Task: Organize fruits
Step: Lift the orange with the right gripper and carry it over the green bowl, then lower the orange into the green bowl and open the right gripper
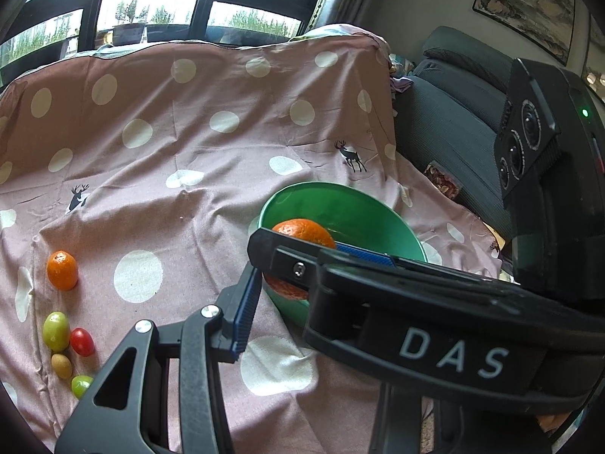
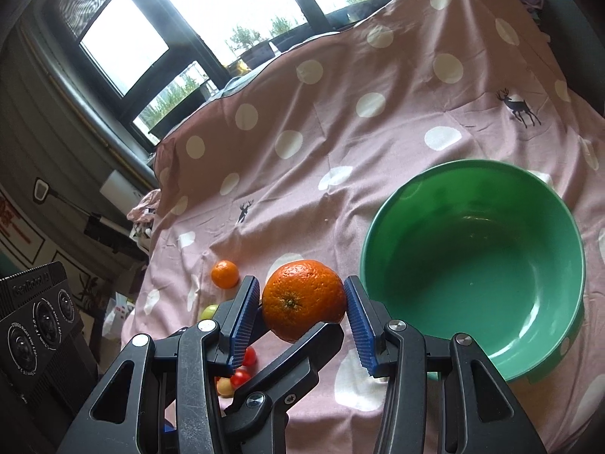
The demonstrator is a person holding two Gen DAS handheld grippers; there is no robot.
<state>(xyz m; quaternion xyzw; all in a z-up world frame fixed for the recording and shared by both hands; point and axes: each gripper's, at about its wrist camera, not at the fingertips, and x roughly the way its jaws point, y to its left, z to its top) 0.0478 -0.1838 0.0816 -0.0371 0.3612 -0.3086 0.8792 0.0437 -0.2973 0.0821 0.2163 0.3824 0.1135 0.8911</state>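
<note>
Right claw (image 2: 301,295) is squeezing the big orange (image 2: 302,299) between its two blue pads, one pad on each side. It holds the orange up off the cloth, just beside the bowl. From the left wrist view the orange looks like it is at the edge of the bowl, but it is not inside.

For the left claw (image 1: 245,314), I can only see one finger. The other finger is hidden behind the right claw, so I cannot tell if it is open or closed. It looks like it has nothing in it.

The biggest thing is the pink cloth (image 2: 340,132) with white dots and little deer. All the fruit sits on it.

Next is the green bowl (image 2: 472,166). It is empty inside. No fruit has gone in.

Then comes the big orange in the claw. I think it is the first fruit to go in the bowl, so the job has only just started.

The small orange (image 1: 62,270) sits on the cloth, well apart from the bowl.

The littlest ones lie near it in a bunch: a green fruit (image 1: 56,331), a red one (image 1: 82,341) touching it, a tan one (image 1: 61,366), and another green one (image 1: 81,385).

So five fruits wait on the cloth, plus the one being held.
</note>
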